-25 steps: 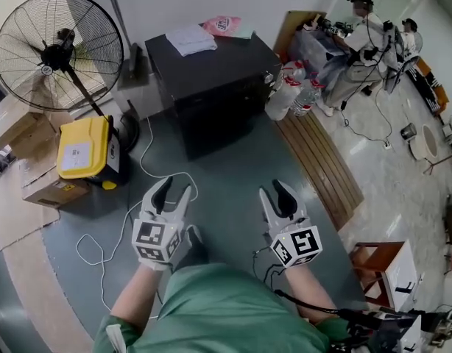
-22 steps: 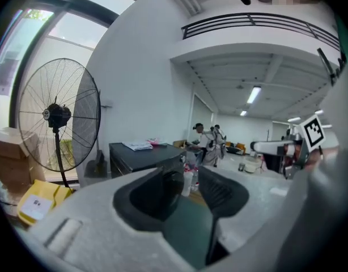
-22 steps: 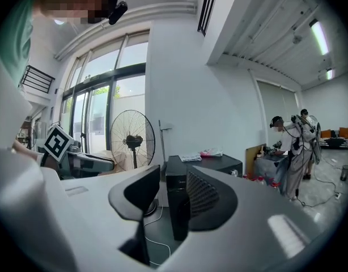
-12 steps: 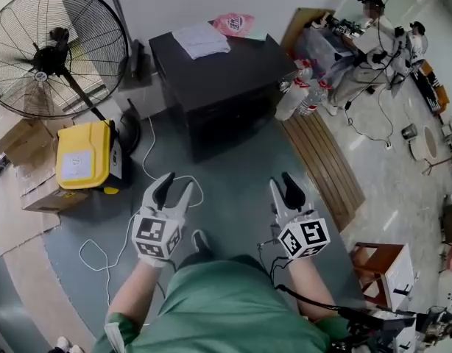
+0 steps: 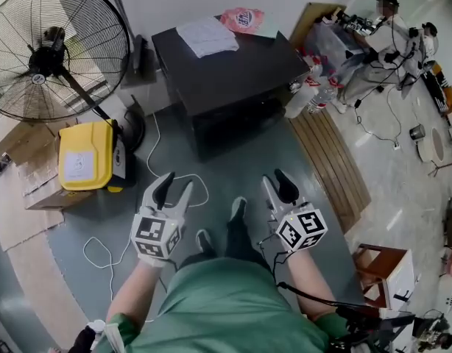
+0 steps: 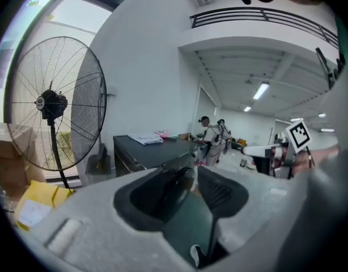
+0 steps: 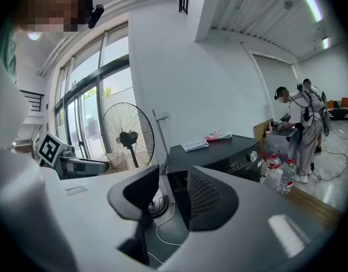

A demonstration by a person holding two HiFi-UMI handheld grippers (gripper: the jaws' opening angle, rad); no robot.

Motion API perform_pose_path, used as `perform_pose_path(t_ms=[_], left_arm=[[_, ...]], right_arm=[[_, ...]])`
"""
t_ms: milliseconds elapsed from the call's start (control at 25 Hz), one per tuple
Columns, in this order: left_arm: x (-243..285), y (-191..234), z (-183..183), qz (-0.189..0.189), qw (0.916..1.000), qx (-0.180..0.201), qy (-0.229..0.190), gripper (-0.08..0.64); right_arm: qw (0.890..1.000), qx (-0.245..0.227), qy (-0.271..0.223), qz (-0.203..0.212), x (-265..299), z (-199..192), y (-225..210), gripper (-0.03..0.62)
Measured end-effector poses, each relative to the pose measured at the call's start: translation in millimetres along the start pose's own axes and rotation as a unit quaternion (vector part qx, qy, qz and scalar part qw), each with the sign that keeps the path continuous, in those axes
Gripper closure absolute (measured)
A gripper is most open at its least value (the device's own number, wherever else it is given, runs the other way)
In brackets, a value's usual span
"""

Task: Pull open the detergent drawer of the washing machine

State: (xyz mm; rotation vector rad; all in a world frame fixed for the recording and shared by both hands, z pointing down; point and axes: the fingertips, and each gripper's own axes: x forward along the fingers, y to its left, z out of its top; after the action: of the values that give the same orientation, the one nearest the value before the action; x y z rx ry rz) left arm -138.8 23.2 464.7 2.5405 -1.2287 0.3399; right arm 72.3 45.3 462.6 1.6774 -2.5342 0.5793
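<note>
Black washing machine [image 5: 233,72], white cloth [image 5: 206,37] and pink bag [image 5: 242,18] on top, left gripper [image 5: 176,184] and right gripper [image 5: 274,179] in front of it, jaws apart, empty.

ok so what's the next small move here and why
Probably step closer and bring the right gripper toward the washing machine, at its front panel: this gripper and the left gripper are both open, empty and well short of it.

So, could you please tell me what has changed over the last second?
The person has stepped toward the washing machine: a shoe now shows between the left gripper and right gripper. Nothing was taken hold of or let go. Both stay empty, jaws apart; the machine is untouched.
</note>
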Motion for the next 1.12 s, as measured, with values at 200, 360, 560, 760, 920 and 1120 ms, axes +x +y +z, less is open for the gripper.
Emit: perform_pose_path(t_ms=[200,360,560,760,920,1120], left_arm=[[29,9,12,0.025,0.9997,0.006,0.004,0.369],[61,17,31,0.046,0.9989,0.007,0.006,0.369],[111,25,48,0.072,0.9973,-0.005,0.013,0.369],[148,32,48,0.091,0.9947,-0.034,0.032,0.368],[168,39,45,0.105,0.9926,-0.042,0.044,0.371],[187,41,47,0.119,0.9904,-0.049,0.052,0.371]], right_arm=[[0.999,0.010,0.008,0.036,40,2,-26,0.446],[0.997,0.012,0.025,0.077,83,11,-53,0.437],[0.990,0.027,0.057,0.126,135,11,-91,0.431],[0.979,0.047,0.092,0.176,180,-5,-113,0.410],[0.966,0.069,0.123,0.217,212,-27,-122,0.410],[0.954,0.110,0.153,0.231,245,-50,-140,0.410]])
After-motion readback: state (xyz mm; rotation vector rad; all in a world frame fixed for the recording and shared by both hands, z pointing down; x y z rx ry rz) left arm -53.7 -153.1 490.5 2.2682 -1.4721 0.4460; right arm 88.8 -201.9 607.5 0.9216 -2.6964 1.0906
